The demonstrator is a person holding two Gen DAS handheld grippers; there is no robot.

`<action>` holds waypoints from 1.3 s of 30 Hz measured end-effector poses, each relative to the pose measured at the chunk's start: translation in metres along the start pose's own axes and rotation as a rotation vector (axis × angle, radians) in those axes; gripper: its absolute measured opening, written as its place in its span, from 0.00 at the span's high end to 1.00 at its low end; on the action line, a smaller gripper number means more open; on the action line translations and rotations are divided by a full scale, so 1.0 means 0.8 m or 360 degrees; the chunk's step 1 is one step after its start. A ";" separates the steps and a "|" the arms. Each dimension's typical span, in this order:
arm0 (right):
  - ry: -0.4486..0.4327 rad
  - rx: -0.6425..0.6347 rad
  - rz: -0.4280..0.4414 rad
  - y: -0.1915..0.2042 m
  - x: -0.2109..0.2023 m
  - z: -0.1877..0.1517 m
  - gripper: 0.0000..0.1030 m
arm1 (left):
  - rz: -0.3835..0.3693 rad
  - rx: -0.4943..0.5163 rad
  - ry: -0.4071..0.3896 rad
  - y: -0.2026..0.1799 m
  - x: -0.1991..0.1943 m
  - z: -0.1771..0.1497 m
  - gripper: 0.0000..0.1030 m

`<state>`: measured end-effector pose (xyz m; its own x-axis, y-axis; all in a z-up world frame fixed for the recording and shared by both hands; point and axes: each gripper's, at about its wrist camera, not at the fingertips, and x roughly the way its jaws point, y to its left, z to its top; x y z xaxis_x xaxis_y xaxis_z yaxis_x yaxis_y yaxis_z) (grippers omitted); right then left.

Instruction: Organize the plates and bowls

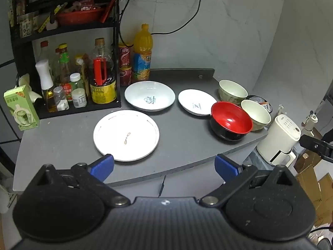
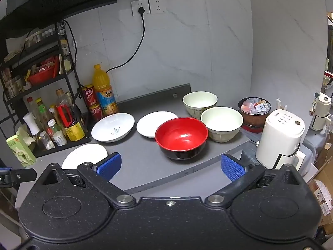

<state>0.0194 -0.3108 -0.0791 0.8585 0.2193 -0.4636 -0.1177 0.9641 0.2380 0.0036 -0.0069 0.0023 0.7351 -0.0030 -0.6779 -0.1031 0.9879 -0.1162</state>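
On the grey counter (image 1: 183, 145) lie a large flat white plate (image 1: 126, 135) near the front, a deep white plate (image 1: 149, 95) behind it and a small white plate (image 1: 196, 102) to the right. A red-and-black bowl (image 2: 181, 137) stands beside two cream bowls (image 2: 221, 124) (image 2: 199, 103). My left gripper (image 1: 164, 166) hangs open just in front of the flat plate, holding nothing. My right gripper (image 2: 170, 165) is open and empty, short of the red bowl.
A black rack (image 1: 66, 66) of bottles and jars fills the back left, with an orange juice bottle (image 1: 142, 52) and red cans (image 1: 124, 64) beside it. A white appliance (image 2: 280, 143) and a dark pot of packets (image 2: 254, 108) sit right of the counter edge. A green carton (image 1: 20, 108) stands left.
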 end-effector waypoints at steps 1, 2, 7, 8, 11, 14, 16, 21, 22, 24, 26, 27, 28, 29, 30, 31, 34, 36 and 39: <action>0.0001 0.0001 0.0002 0.000 0.000 -0.001 0.00 | 0.0001 0.0001 -0.0001 0.000 0.000 0.000 0.01; 0.0000 0.0000 0.0005 -0.001 0.000 -0.001 0.00 | 0.0000 -0.0002 -0.0002 0.001 0.001 0.000 0.01; 0.0008 -0.0009 0.0003 -0.003 0.000 -0.003 0.00 | 0.0007 0.0001 0.0003 0.000 0.000 0.002 0.01; 0.0013 -0.0009 0.0001 -0.004 0.000 -0.003 0.00 | 0.0007 -0.0001 0.0006 0.001 -0.001 0.002 0.01; 0.0016 -0.0008 -0.0001 -0.007 -0.002 -0.005 0.00 | 0.0010 -0.0009 0.0008 0.000 -0.002 0.001 0.01; 0.0020 -0.0017 -0.0005 -0.010 -0.002 -0.007 0.00 | 0.0012 -0.0016 0.0009 -0.002 -0.003 -0.004 0.01; 0.0023 -0.0026 -0.0004 -0.012 -0.002 -0.008 0.00 | 0.0014 -0.0020 0.0009 -0.003 -0.003 -0.005 0.01; 0.0023 -0.0045 -0.0007 -0.014 -0.002 -0.006 0.00 | 0.0028 -0.0017 0.0002 -0.007 -0.001 -0.006 0.01; 0.0025 -0.0049 -0.0003 -0.015 -0.002 -0.005 0.00 | 0.0027 -0.0021 0.0001 -0.008 -0.001 -0.006 0.01; 0.0025 -0.0055 -0.0001 -0.016 -0.002 -0.005 0.00 | 0.0011 -0.0035 0.0004 -0.007 0.000 -0.005 0.01; 0.0032 -0.0054 -0.0003 -0.016 -0.001 -0.005 0.00 | 0.0015 -0.0039 0.0011 -0.007 0.002 -0.005 0.01; 0.0035 -0.0054 -0.0001 -0.016 -0.001 -0.006 0.00 | 0.0018 -0.0039 0.0013 -0.007 0.003 -0.004 0.01; 0.0041 -0.0054 0.0002 -0.017 0.001 -0.006 0.00 | 0.0017 -0.0041 0.0016 -0.006 0.004 -0.004 0.01; 0.0046 -0.0055 0.0005 -0.017 0.001 -0.006 0.00 | 0.0014 -0.0043 0.0019 -0.006 0.005 -0.004 0.01; 0.0048 -0.0056 0.0010 -0.018 0.002 -0.005 0.00 | 0.0013 -0.0046 0.0022 -0.006 0.006 -0.004 0.01; 0.0051 -0.0057 0.0013 -0.018 0.003 -0.004 0.00 | 0.0012 -0.0048 0.0025 -0.005 0.007 -0.004 0.01; 0.0047 -0.0067 0.0021 -0.018 0.006 -0.001 0.00 | 0.0016 -0.0043 0.0030 -0.006 0.011 -0.003 0.01; 0.0046 -0.0075 0.0025 -0.017 0.009 -0.001 0.00 | 0.0015 -0.0045 0.0027 -0.005 0.011 -0.003 0.01; 0.0046 -0.0082 0.0018 -0.015 0.013 -0.001 0.00 | 0.0013 -0.0048 0.0028 -0.002 0.015 -0.001 0.01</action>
<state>0.0295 -0.3197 -0.0873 0.8422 0.2337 -0.4860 -0.1534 0.9678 0.1995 0.0119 -0.0084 -0.0059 0.7223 0.0019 -0.6916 -0.1293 0.9827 -0.1323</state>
